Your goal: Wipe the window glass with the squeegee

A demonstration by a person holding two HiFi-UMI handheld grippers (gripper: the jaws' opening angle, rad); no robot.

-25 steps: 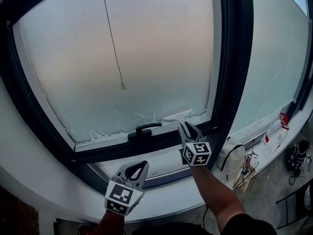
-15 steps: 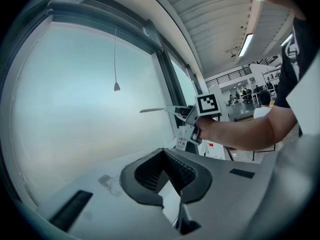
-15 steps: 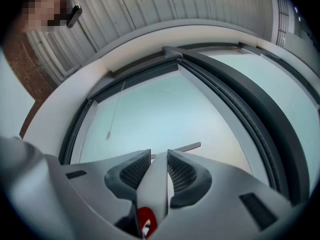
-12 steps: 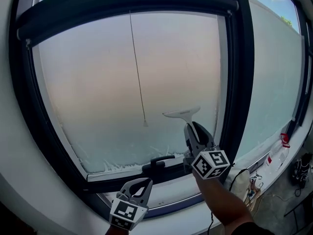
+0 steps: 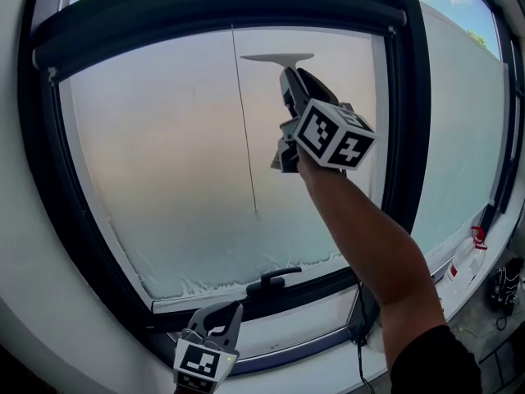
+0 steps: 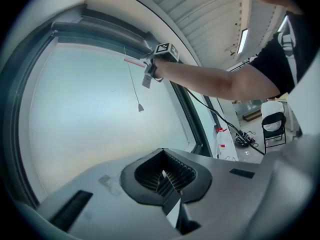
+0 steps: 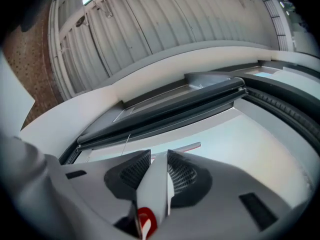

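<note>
The white squeegee (image 5: pixel 277 57) is held high, its blade level near the top of the frosted window glass (image 5: pixel 164 154); whether it touches the pane I cannot tell. My right gripper (image 5: pixel 294 77) is shut on its handle, arm stretched up. In the right gripper view the white handle (image 7: pixel 155 184) runs between the pads to the blade (image 7: pixel 186 147). The left gripper view shows the squeegee (image 6: pixel 134 62) and right gripper (image 6: pixel 150 73) far up the pane. My left gripper (image 5: pixel 218 317) hangs low by the sill, shut and empty (image 6: pixel 162 174).
A thin pull cord (image 5: pixel 245 138) hangs down the pane just left of the squeegee. A dark blind box (image 5: pixel 213 15) caps the window. A black window handle (image 5: pixel 276 279) sits on the lower frame. A plastic bottle (image 5: pixel 466 258) stands on the right sill.
My right gripper has carried the squeegee from the pane's bottom edge up to its top. The left gripper has stayed low.
</note>
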